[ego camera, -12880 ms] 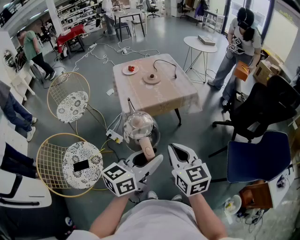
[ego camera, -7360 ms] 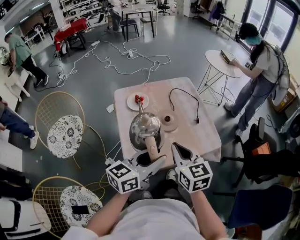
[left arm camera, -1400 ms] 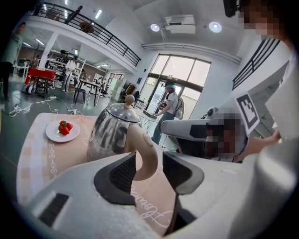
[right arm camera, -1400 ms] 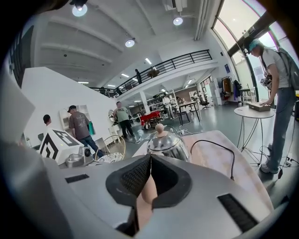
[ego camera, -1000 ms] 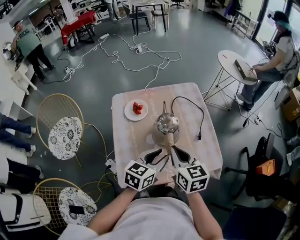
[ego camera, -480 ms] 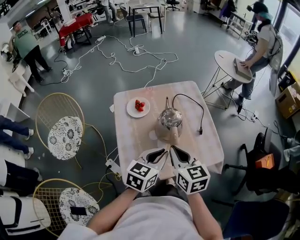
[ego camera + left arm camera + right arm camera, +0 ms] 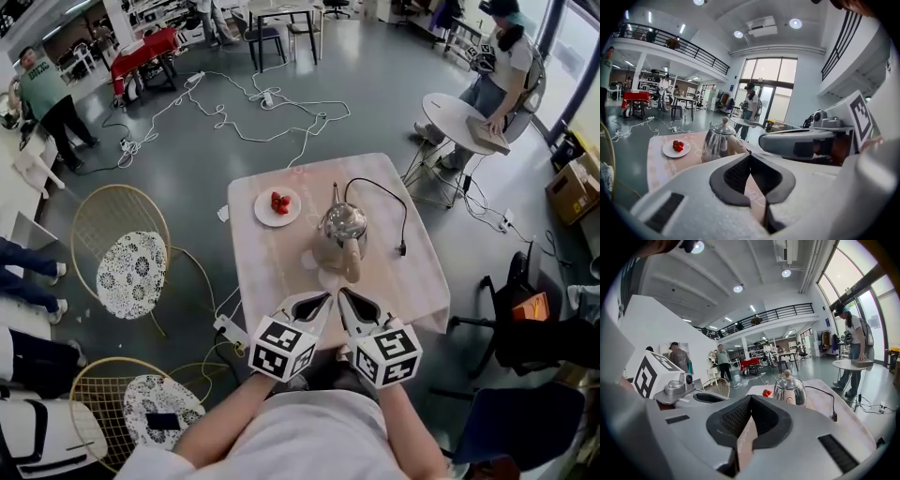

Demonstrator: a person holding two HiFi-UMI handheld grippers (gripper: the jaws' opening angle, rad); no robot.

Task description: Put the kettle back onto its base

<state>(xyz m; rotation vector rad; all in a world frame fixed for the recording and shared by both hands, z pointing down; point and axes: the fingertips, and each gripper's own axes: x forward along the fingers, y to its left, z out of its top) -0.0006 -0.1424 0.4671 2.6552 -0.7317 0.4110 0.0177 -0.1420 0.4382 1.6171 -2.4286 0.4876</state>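
The steel kettle (image 7: 342,225) stands upright on the pink-clothed table (image 7: 272,272), its tan handle (image 7: 352,262) turned toward me. It stands at the near end of the black power cord (image 7: 401,217), and a pale edge of the base (image 7: 311,259) shows at its left foot. My left gripper (image 7: 325,297) and right gripper (image 7: 342,293) hang side by side over the table's near edge, short of the handle. Both are shut and hold nothing. The left gripper view has the kettle (image 7: 717,140) ahead on the left; the right gripper view has the kettle (image 7: 790,390) ahead on the right.
A white plate of strawberries (image 7: 277,204) lies left of the kettle. Two wire chairs (image 7: 122,248) stand left of the table, cables trail on the floor behind it, and a person works at a round side table (image 7: 450,117) on the far right. A dark chair (image 7: 525,323) is at right.
The left gripper's jaws, open near the kettle's handle a second ago, have closed empty. Both grippers have drawn back from the kettle toward the table's near edge.
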